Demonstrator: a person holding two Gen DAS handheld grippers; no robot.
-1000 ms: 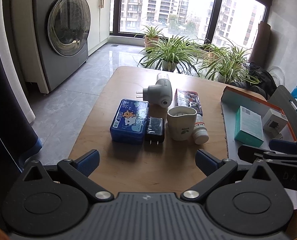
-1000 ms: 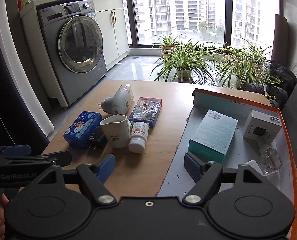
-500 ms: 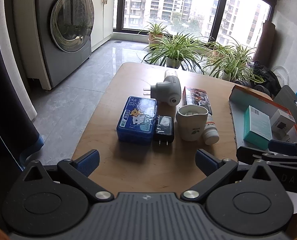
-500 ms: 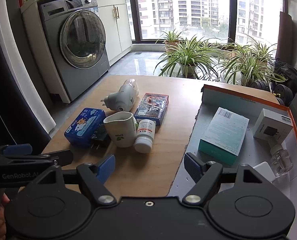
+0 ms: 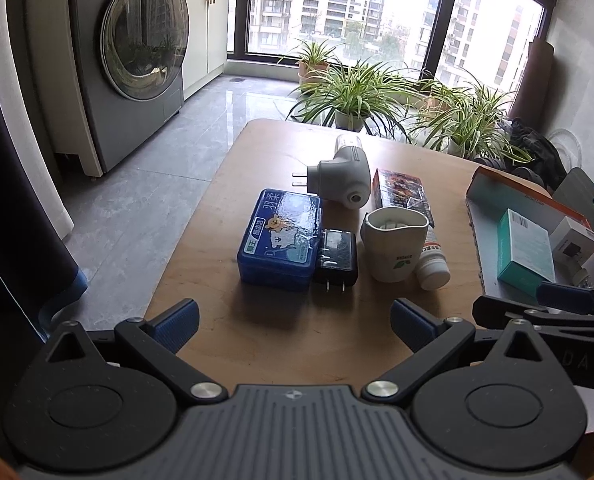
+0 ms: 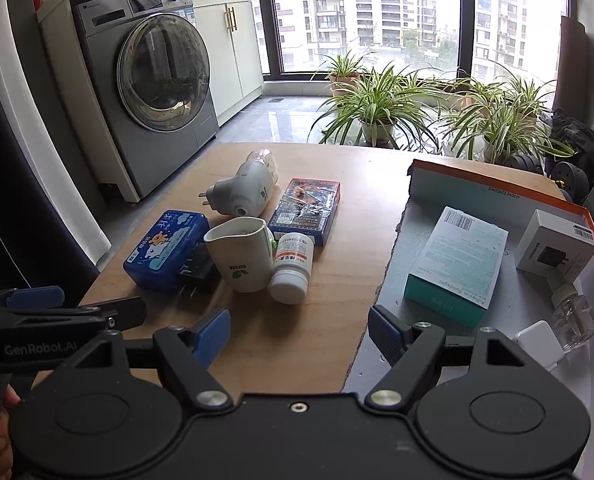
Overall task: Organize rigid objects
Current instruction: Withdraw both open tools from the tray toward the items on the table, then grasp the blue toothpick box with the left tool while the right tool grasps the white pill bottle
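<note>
Left claw (image 5: 293, 320) wide open over the desk (image 5: 257, 340), holding nothing. Ahead: blue box (image 5: 280, 240), black plug (image 5: 335, 256) touching it, white cup (image 5: 395, 248), fallen bottle (image 5: 432, 266) just beside.

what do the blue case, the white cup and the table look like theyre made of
Blue case: likely hard plastic, glossy; window glare shows on its printed lid.
White cup: looks ceramic, smooth matte glaze, thick rim; could be plastic.
Table: wood or wood veneer, pale with faint grain, satin finish.
</note>
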